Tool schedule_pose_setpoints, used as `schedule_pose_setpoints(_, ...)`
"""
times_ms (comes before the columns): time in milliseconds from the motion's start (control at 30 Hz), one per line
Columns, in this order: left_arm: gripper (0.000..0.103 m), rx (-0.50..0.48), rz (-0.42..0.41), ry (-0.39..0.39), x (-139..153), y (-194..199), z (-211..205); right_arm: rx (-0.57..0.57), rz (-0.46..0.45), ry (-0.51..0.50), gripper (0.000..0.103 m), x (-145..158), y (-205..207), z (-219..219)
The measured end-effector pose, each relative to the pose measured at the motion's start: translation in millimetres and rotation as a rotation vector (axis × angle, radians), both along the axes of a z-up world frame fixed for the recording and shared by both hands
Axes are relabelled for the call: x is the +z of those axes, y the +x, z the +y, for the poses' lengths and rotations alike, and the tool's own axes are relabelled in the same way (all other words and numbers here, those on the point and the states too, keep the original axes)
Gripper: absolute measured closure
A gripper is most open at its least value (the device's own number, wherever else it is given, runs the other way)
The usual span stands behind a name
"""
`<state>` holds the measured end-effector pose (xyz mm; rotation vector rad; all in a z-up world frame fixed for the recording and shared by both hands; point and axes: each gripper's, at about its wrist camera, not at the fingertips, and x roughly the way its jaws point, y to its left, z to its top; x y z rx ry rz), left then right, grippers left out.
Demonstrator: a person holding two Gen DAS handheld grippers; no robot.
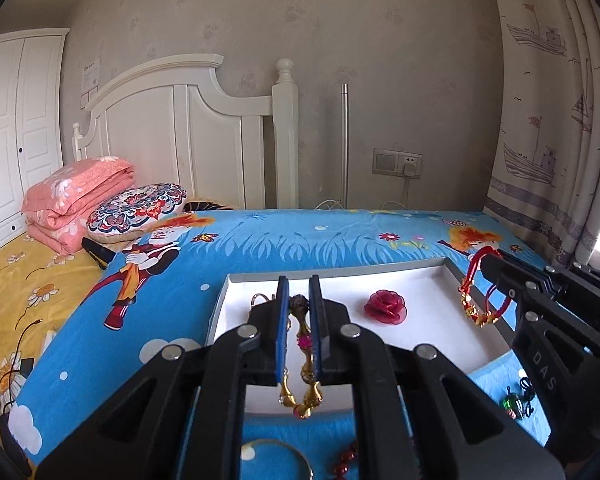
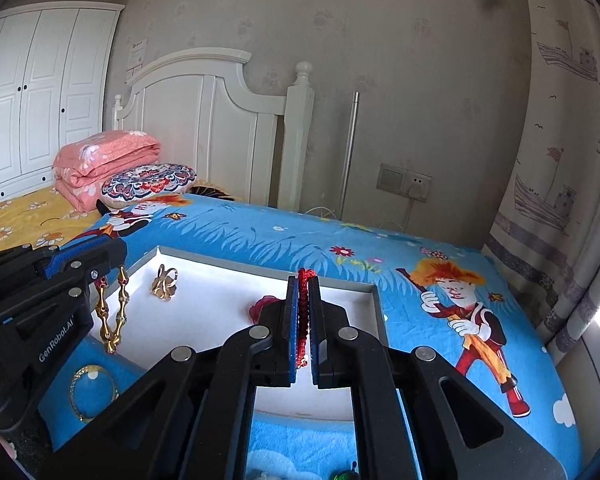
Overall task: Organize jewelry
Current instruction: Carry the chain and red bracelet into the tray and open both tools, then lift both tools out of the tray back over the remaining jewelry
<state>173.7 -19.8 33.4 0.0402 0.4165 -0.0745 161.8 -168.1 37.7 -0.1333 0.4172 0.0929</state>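
Note:
A white shallow tray (image 1: 412,332) lies on the blue cartoon blanket; it also shows in the right wrist view (image 2: 228,276). My left gripper (image 1: 299,292) is shut on a gold bead bracelet (image 1: 302,376) that hangs over the tray's near left edge; it shows too in the right wrist view (image 2: 112,312). My right gripper (image 2: 303,284) is shut on a red cord bracelet (image 2: 303,320) with gold charms (image 1: 478,312), held above the tray's right side. A red fabric rose (image 1: 385,306) and a gold ring (image 2: 165,282) lie in the tray.
On the blanket in front of the tray lie a gold bangle (image 2: 92,392), dark red beads (image 1: 346,460) and a small green and black trinket (image 1: 516,400). A patterned pillow (image 1: 138,208) and a folded pink quilt (image 1: 76,200) sit far left by the headboard.

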Motion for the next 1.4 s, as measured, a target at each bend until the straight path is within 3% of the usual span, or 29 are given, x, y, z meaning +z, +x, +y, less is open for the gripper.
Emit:
schedule_pose_setpoints(267,0.093,0.035,0.027,-0.027,14.6,42.0,10.3,-0.026,0.038,-0.02,0.098,-2.7,33.8,-1.8)
schedule_pose_setpoints(433,0.093,0.039,0.028,0.009,18.7,54.8,9.2,-0.04,0.075,-0.021,0.098,-10.2,50.8,-3.6)
schedule_pose_setpoints(900,0.092,0.095,0.091,0.062,-8.9,79.6,-0.7,-0.053,0.158,-0.071,0.096,-27.8,73.8,3.6)
schedule_pose_setpoints(933,0.085,0.102,0.092,0.065,-10.2,80.0,0.7,-0.057,0.165,-0.067,0.096,-29.0,75.2,2.4)
schedule_pose_setpoints(967,0.071,0.105,0.094,0.064,-11.1,80.0,1.8,-0.061,0.167,-0.068,0.094,-30.4,75.2,1.7)
schedule_pose_setpoints(1000,0.062,0.11,0.091,0.065,-12.0,79.3,2.8,-0.065,0.17,-0.072,0.087,-31.6,75.5,1.3)
schedule_pose_setpoints(1033,0.045,0.12,0.082,0.07,-12.3,77.6,3.7,-0.064,0.174,-0.074,0.08,-32.5,75.5,1.3)
schedule_pose_setpoints(1067,0.039,0.129,0.069,0.075,-11.9,75.3,4.8,-0.06,0.174,-0.07,0.066,-33.0,74.9,0.5)
schedule_pose_setpoints(1100,0.038,0.135,0.059,0.084,-12.1,73.4,5.1,-0.057,0.171,-0.062,0.061,-33.0,73.5,-0.1)
schedule_pose_setpoints(1200,0.037,0.128,0.061,0.096,-13.3,70.2,5.3,-0.062,0.161,-0.061,0.061,-31.6,69.6,-1.4)
schedule_pose_setpoints(1400,0.018,0.12,0.047,0.117,-12.5,49.7,5.6,-0.056,0.155,-0.026,0.061,-23.1,53.0,-8.9)
